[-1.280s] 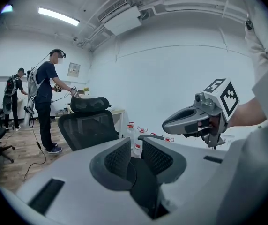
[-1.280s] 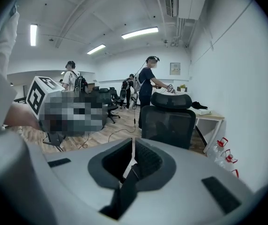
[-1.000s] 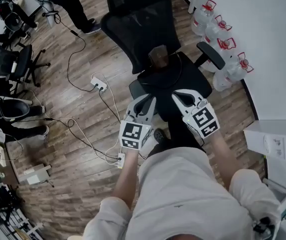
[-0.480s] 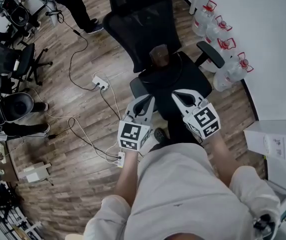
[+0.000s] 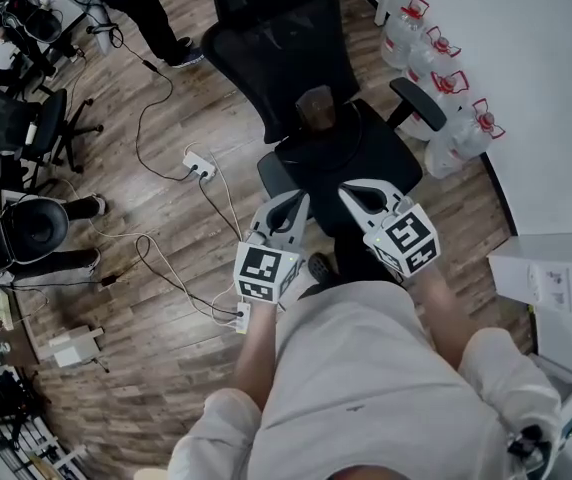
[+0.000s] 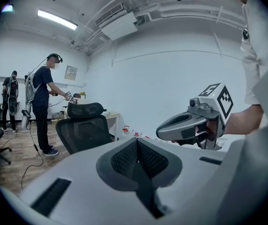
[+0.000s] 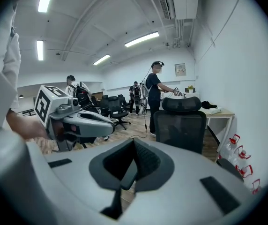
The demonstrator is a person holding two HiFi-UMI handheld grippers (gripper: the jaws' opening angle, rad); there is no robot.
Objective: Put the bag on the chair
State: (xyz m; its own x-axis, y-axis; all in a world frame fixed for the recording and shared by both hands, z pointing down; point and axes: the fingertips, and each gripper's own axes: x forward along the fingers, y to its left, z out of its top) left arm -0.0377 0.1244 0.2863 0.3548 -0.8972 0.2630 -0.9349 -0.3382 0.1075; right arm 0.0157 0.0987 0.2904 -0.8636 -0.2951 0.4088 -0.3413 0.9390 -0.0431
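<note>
A black mesh office chair (image 5: 351, 163) stands in front of me on the wood floor. A small brown bag (image 5: 316, 109) sits upright on its seat, against the backrest. My left gripper (image 5: 294, 204) hovers over the seat's front left edge, jaws shut with nothing between them. My right gripper (image 5: 352, 192) is beside it over the front of the seat, also shut and empty. The left gripper view shows its closed jaws (image 6: 137, 146), the chair (image 6: 84, 125) and the right gripper (image 6: 190, 125). The right gripper view shows the chair's back (image 7: 180, 121) beyond its closed jaws (image 7: 133, 151). The bag is hidden in both gripper views.
Several water bottles (image 5: 436, 78) line the white wall at the right. A power strip (image 5: 198, 166) and cables lie on the floor left of the chair. A white box (image 5: 556, 278) sits at the right edge. Other chairs (image 5: 16, 128) and a standing person (image 5: 146, 8) occupy the far left.
Both grippers stay shut in nearly the same place over the seat's front. The bag has not moved. Only the head view has shifted slightly.
</note>
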